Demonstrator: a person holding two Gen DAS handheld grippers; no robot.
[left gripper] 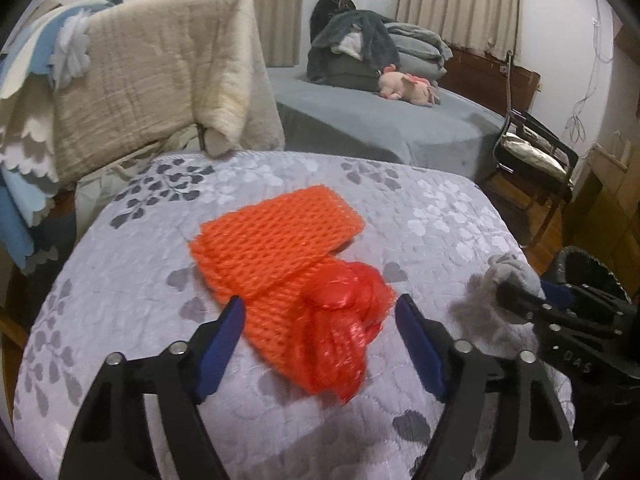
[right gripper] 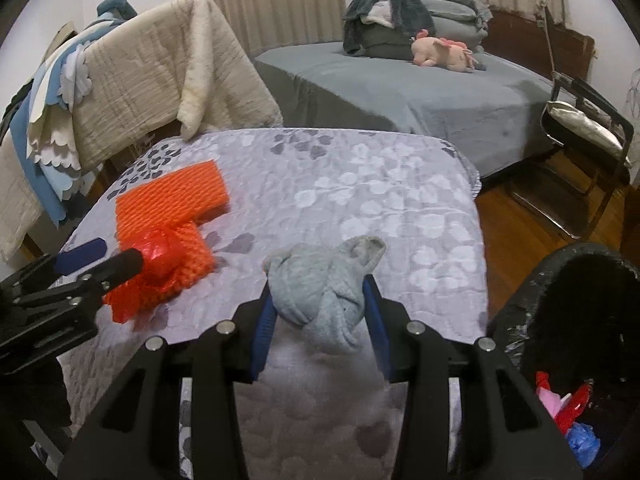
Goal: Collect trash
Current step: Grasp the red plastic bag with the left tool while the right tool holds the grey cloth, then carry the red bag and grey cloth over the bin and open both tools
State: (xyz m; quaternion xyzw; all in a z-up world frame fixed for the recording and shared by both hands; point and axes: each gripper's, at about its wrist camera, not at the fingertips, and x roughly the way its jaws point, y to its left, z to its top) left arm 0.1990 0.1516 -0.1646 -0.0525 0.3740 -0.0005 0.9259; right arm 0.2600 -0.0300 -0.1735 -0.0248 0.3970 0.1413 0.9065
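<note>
Bedding fills most of both views: a grey bed [right gripper: 400, 92] stands beyond the table [right gripper: 360, 200], which is the landmark here, covered in a pale lilac cloth with grey leaf print. On the far end of the bed lie piled grey blankets [right gripper: 400, 12] and a pink plush [right gripper: 444, 53]. Left of the table and touching its far corner, a beige quilt [right gripper: 160, 72] hangs over a rack. Right of the table, on the wood floor, stands a chair [right gripper: 588, 128] with a cushion. Just beside the table's near right corner sits a black bin [right gripper: 532, 300], with red, pink and blue scraps showing inside it.

On the table's left part lies orange foam netting [left gripper: 272, 248], folded flat, with a red mesh bag [left gripper: 344, 336] on its near end. The left gripper [left gripper: 320, 328] hangs over that near end, its jaws spread wide to either side of the red bag; the blue pads [left gripper: 224, 344] touch nothing that I can make out. Motion blur softens the bag's edges.

Nearer the table's right front, a crumpled grey cloth [right gripper: 324, 296] sits between the blue pads of the right gripper [right gripper: 320, 316], clenched from both sides, its loose end drooping below the fingers. In the left wrist view the same cloth appears at the table's right edge, pinched at the black fingertips.
</note>
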